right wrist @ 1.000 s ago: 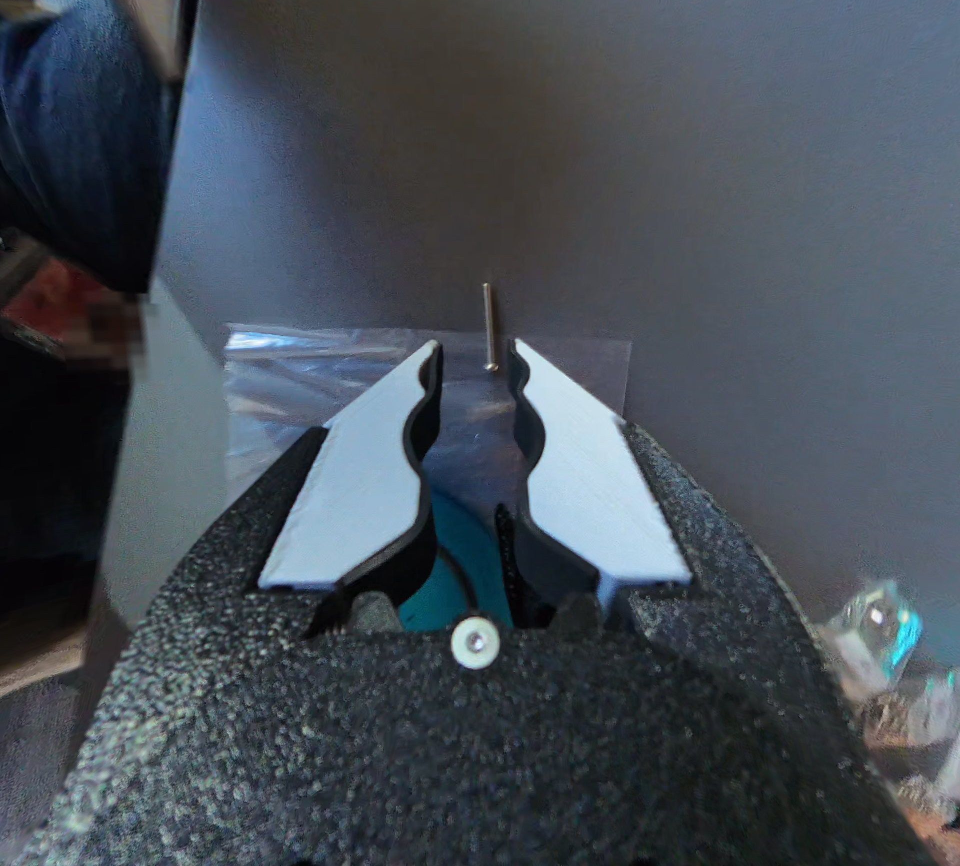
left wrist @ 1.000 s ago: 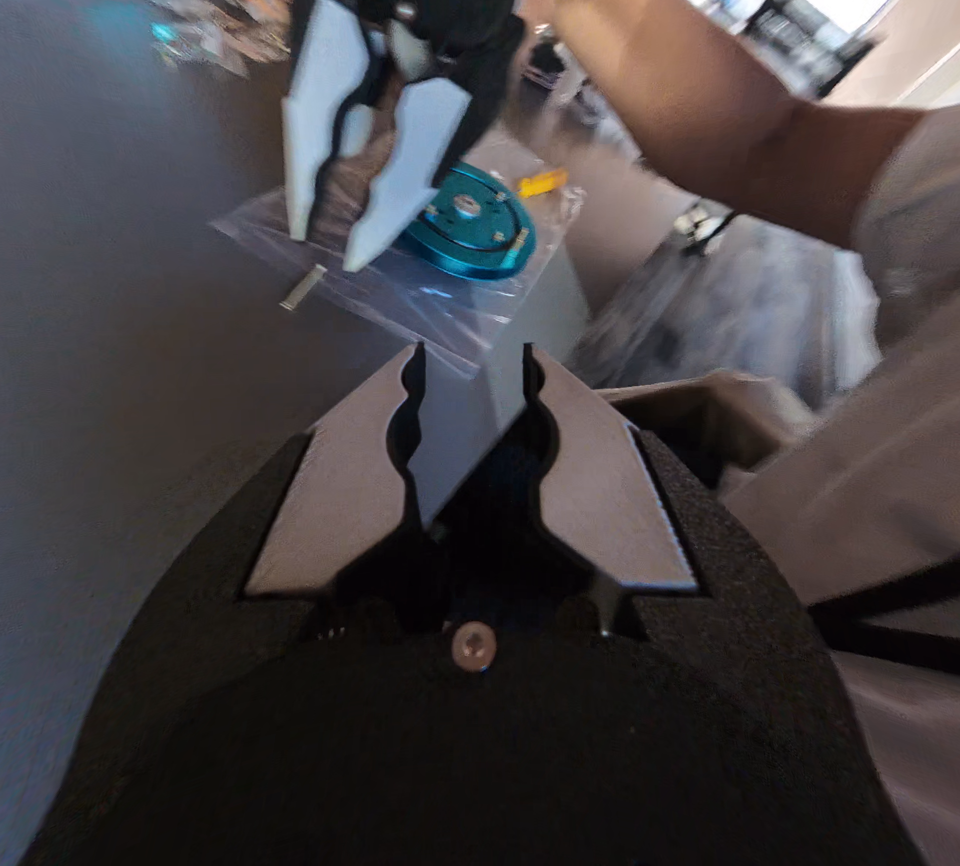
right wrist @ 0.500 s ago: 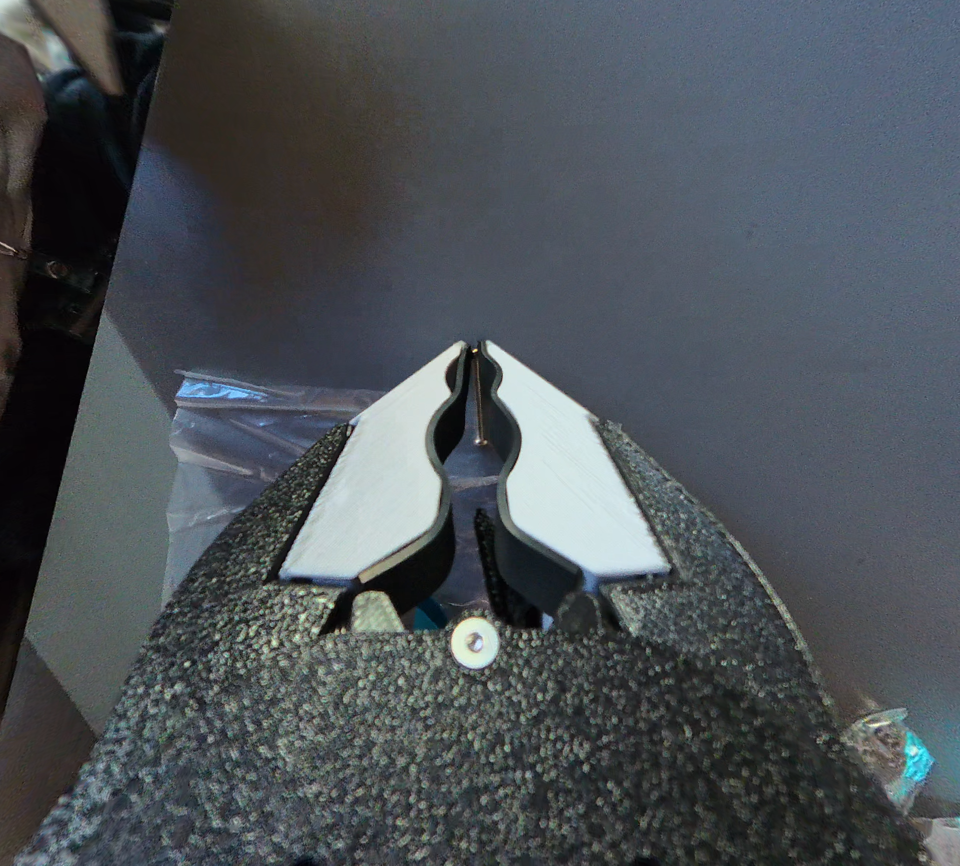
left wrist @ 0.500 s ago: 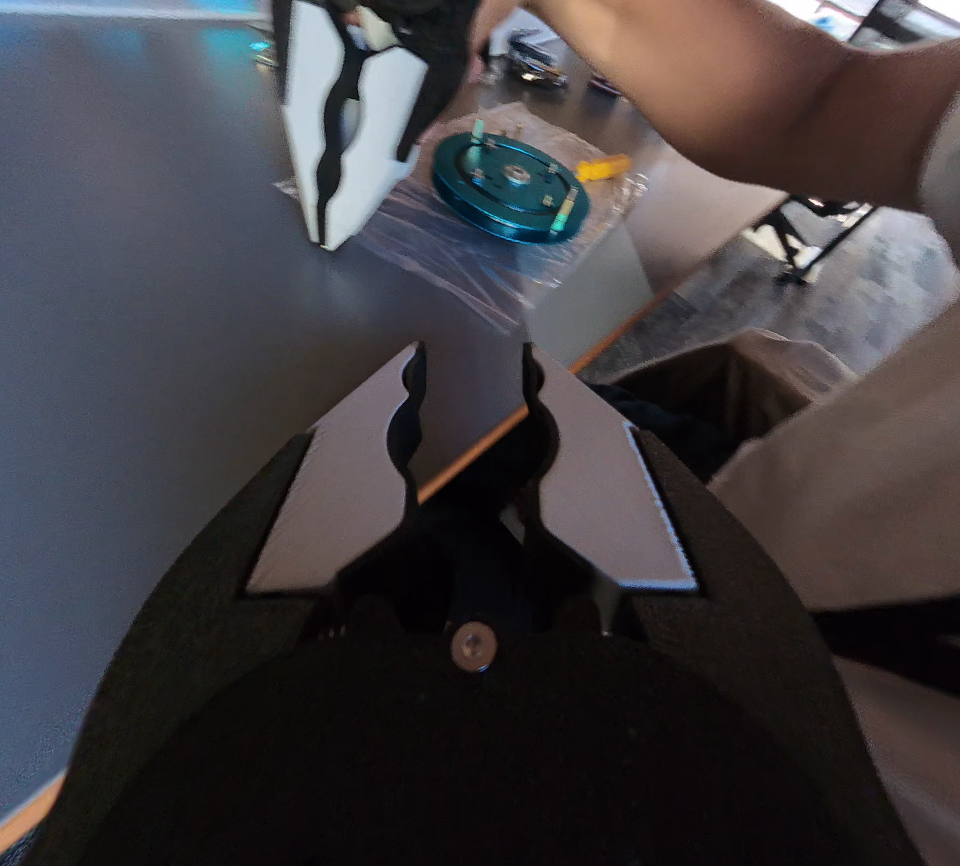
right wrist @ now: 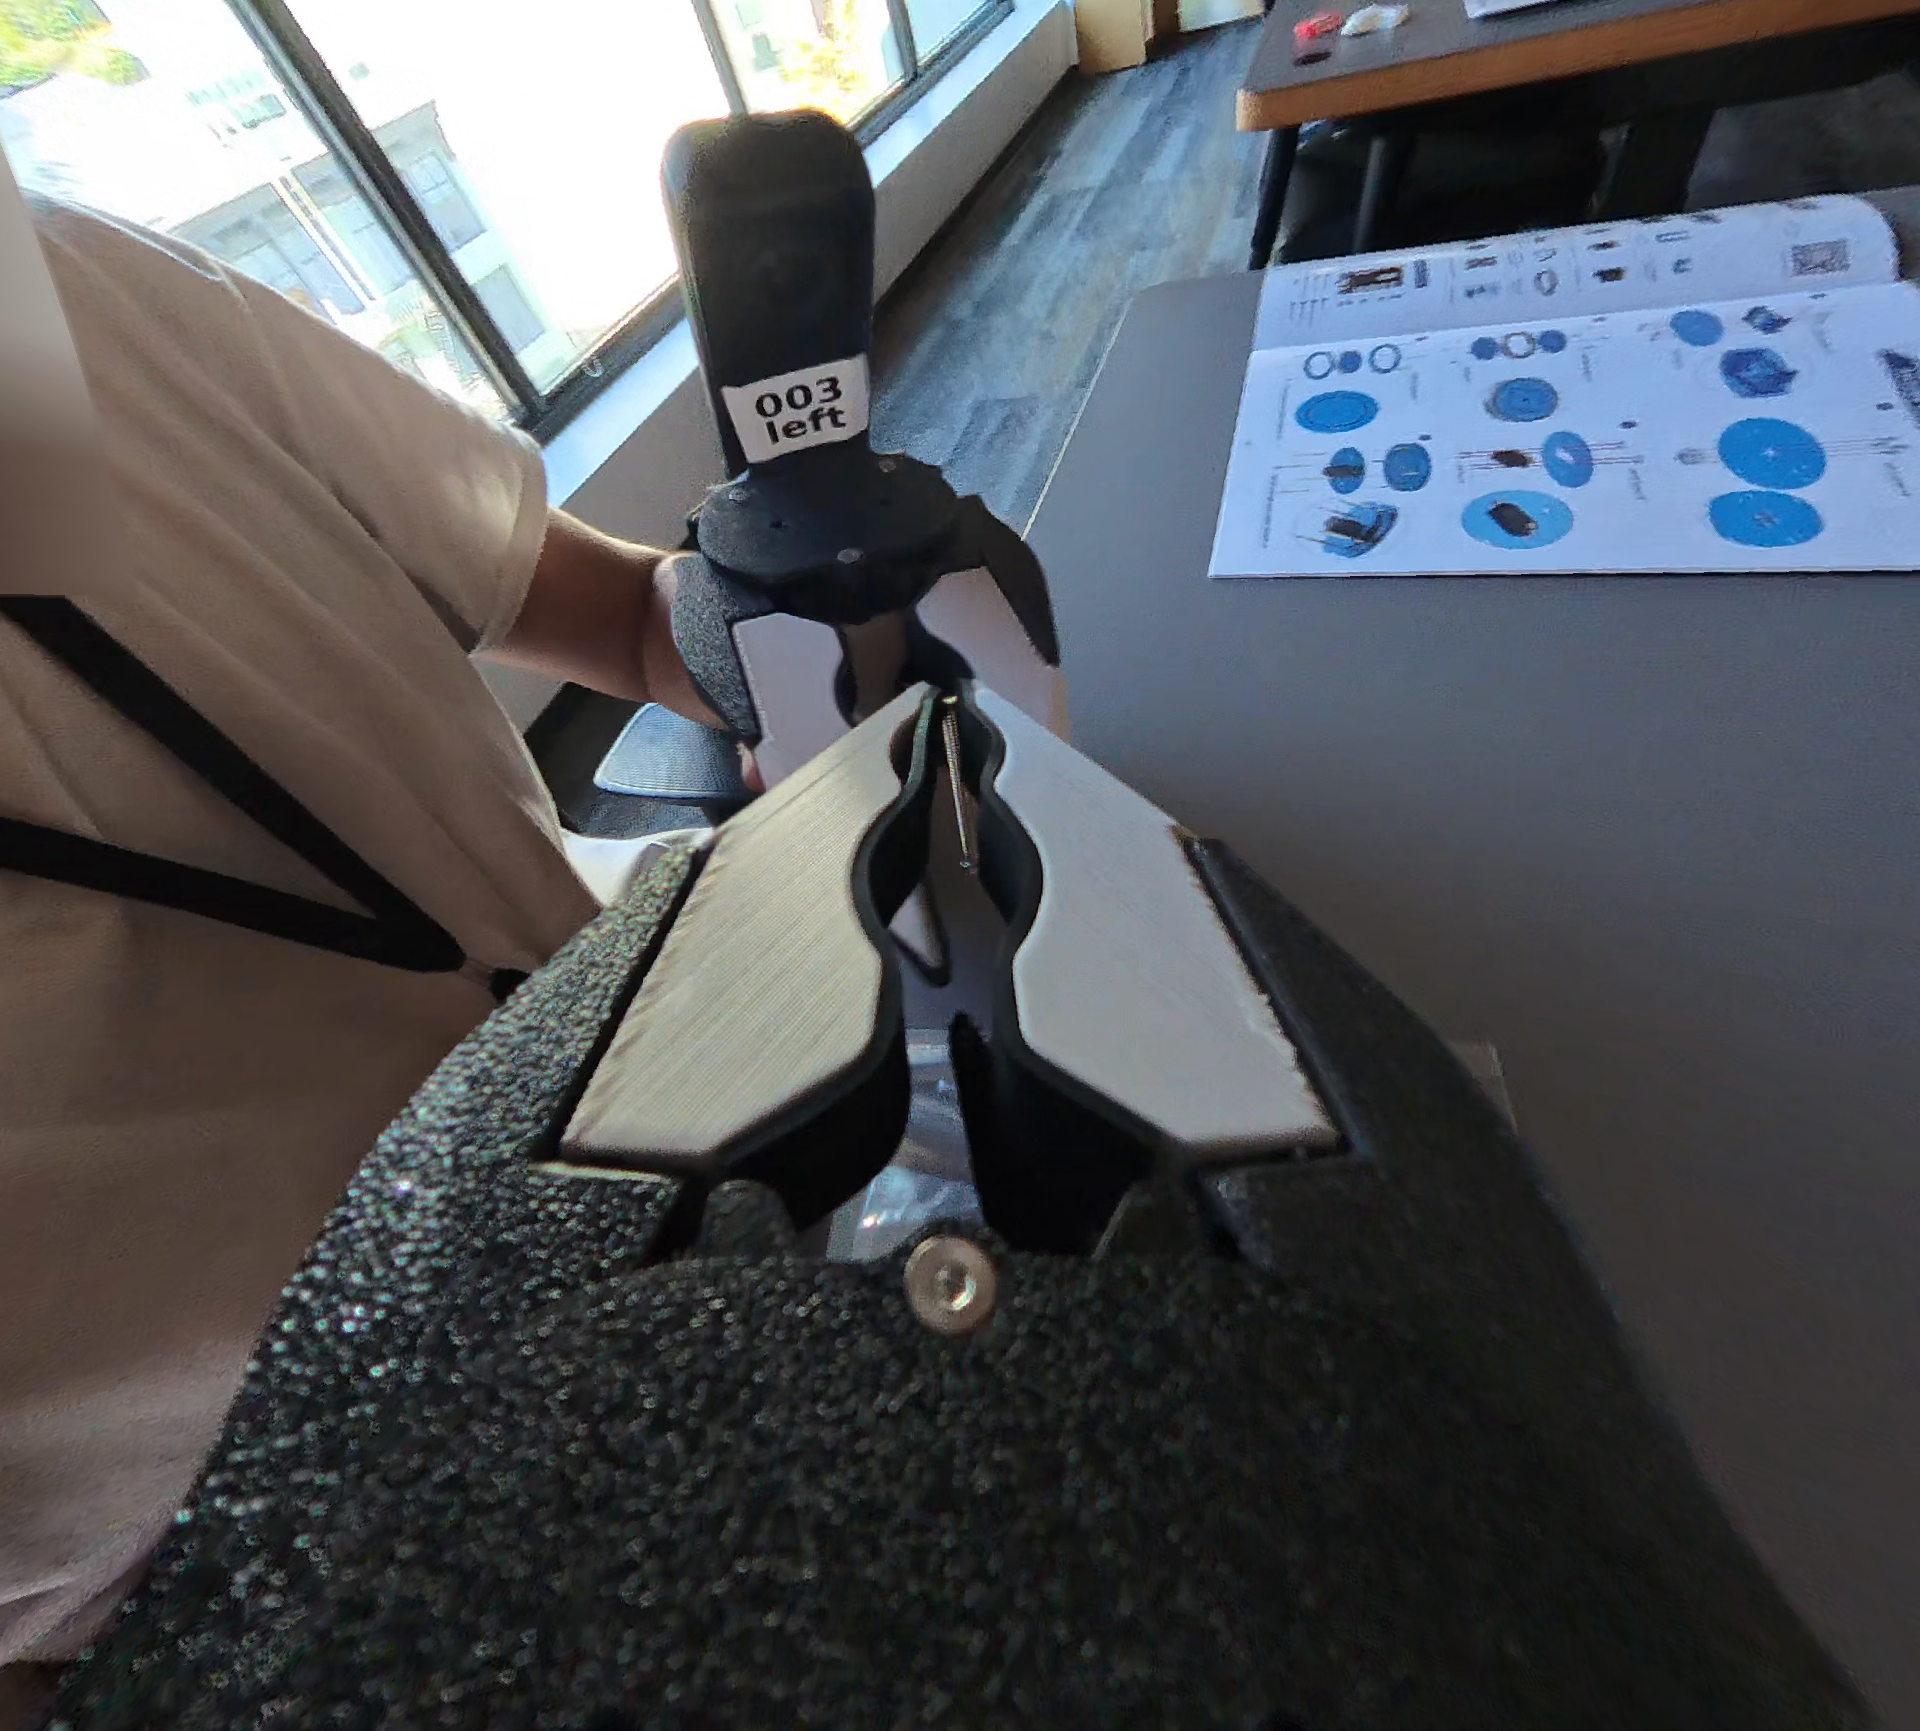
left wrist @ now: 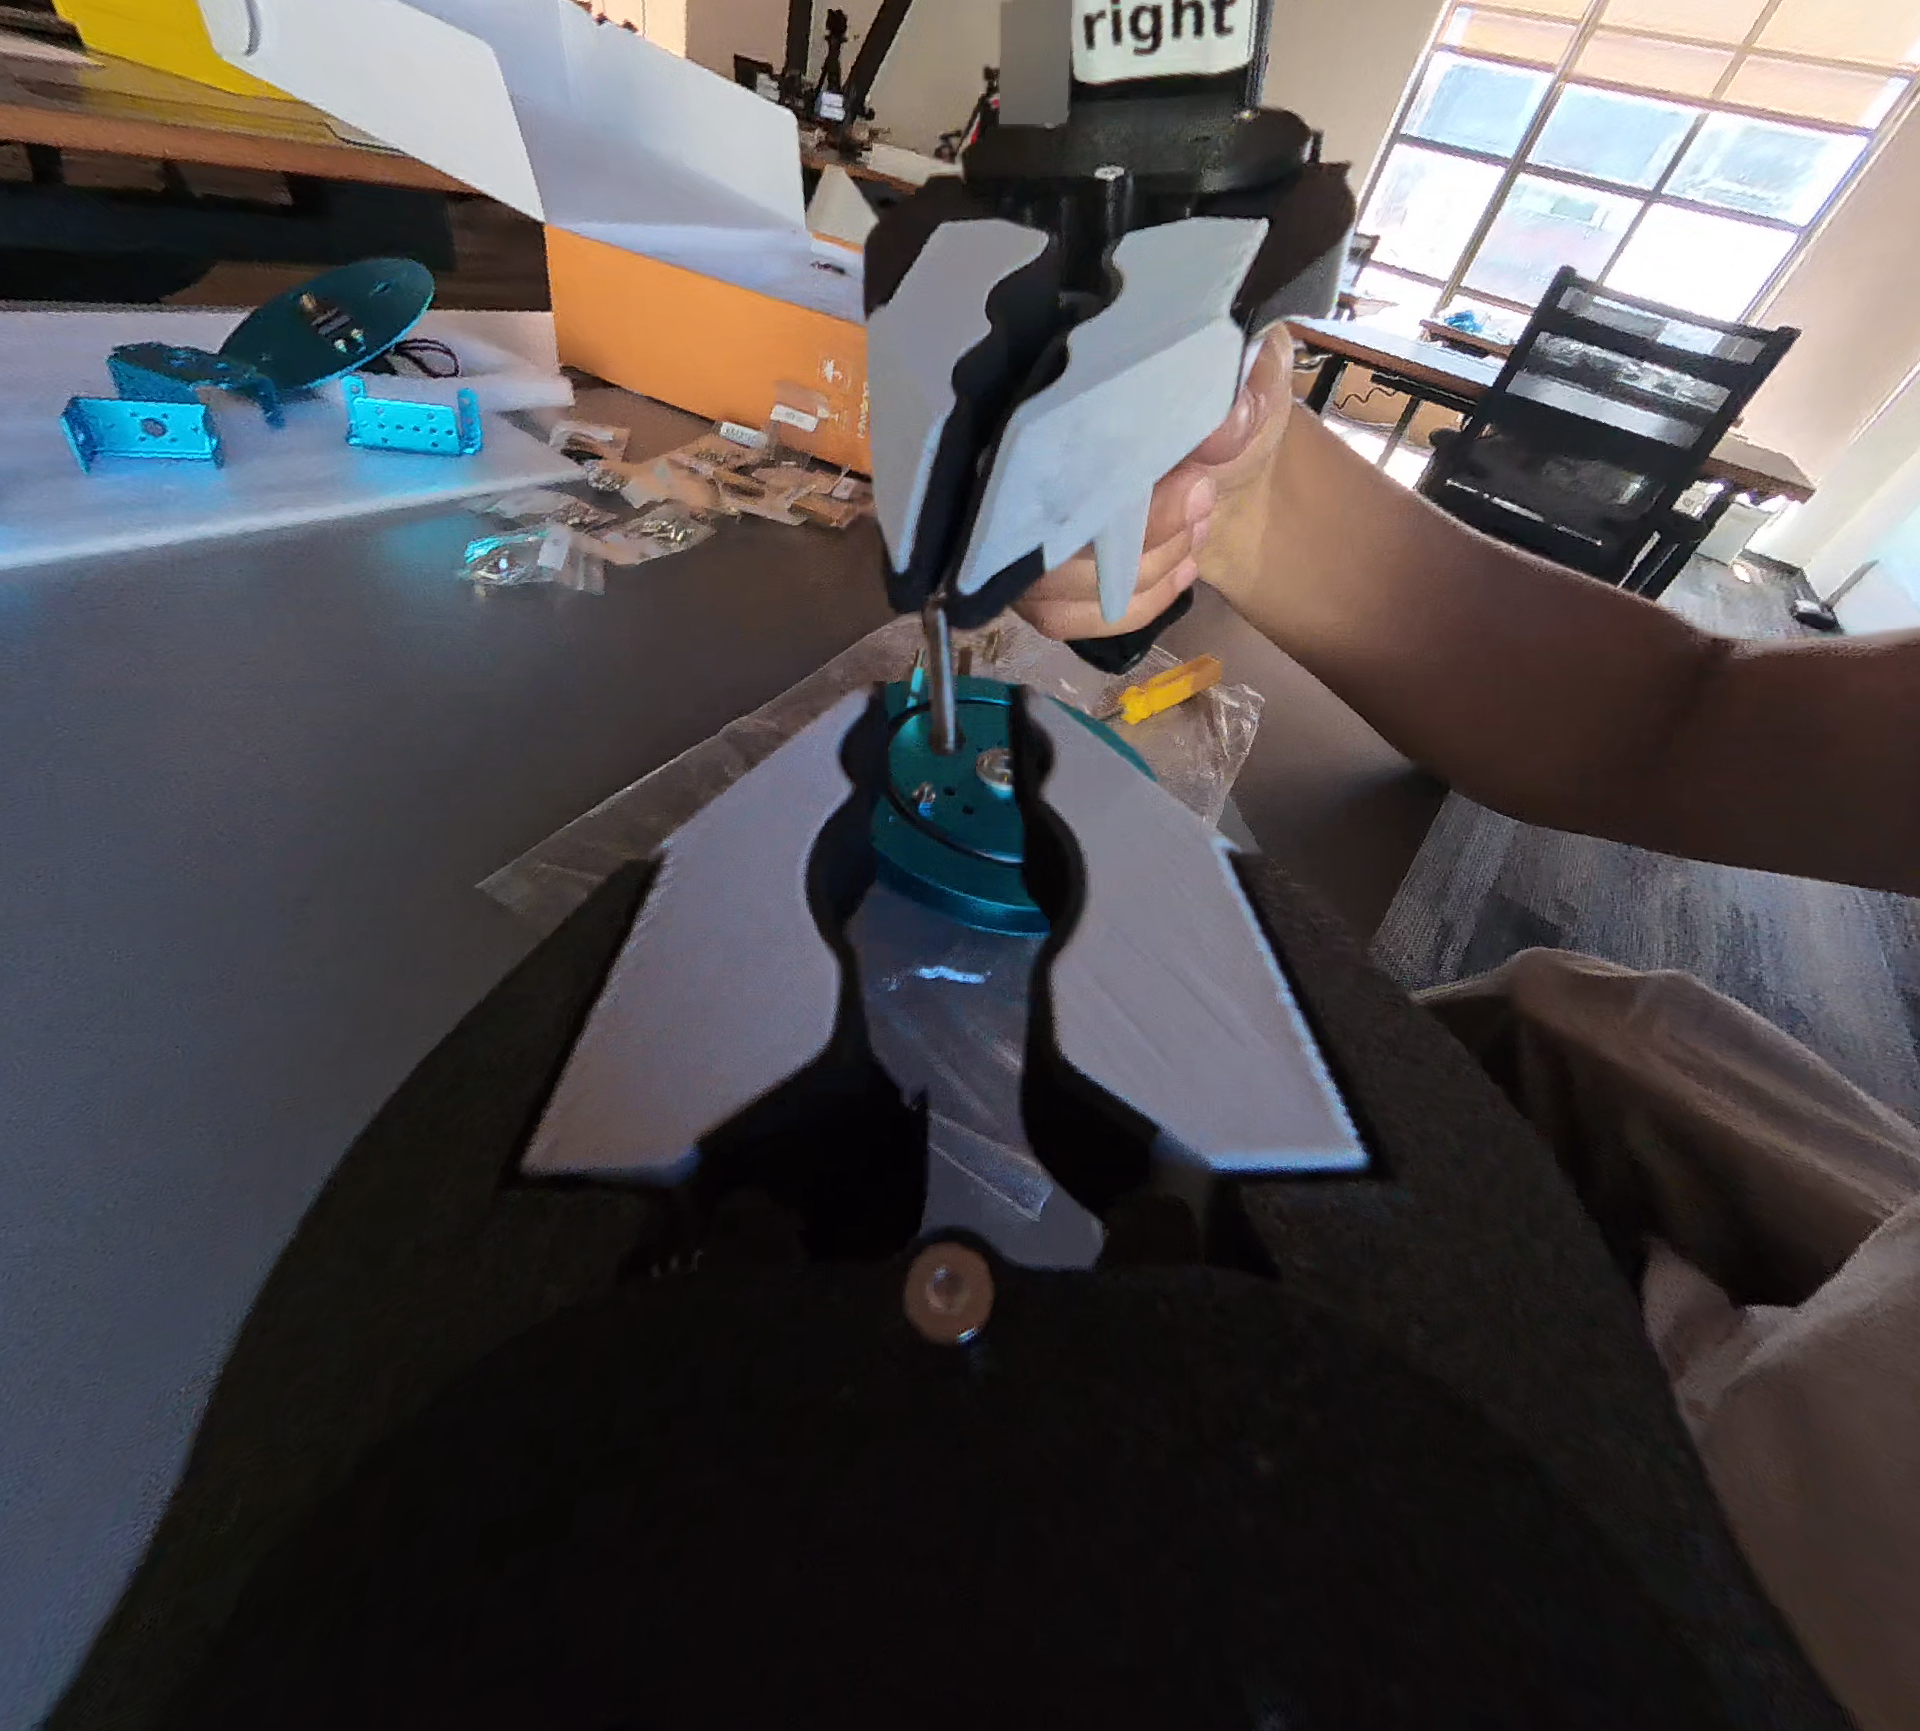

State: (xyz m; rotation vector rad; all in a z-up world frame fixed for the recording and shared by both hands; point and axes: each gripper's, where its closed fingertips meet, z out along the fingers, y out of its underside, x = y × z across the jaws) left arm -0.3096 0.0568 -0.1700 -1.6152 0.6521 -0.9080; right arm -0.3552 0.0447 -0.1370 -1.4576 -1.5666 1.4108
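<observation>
Risk: thin silver metal pin [left wrist: 940, 679], pinched at the very tips of right gripper [left wrist: 940, 601], could slip or tilt over teal round metal disc [left wrist: 961, 803] on clear plastic bag [left wrist: 727, 777]. Left gripper [left wrist: 940, 715] spread apart, empty, flanking disc.

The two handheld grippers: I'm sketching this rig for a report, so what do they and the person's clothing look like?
Both the left gripper and the right gripper have rough, speckled black bodies, pale grey wedge-shaped fingers with wavy black inner edges, and a silver screw. Each black handle carries a white printed label. The person wears a short-sleeved beige shirt crossed by black straps.
</observation>
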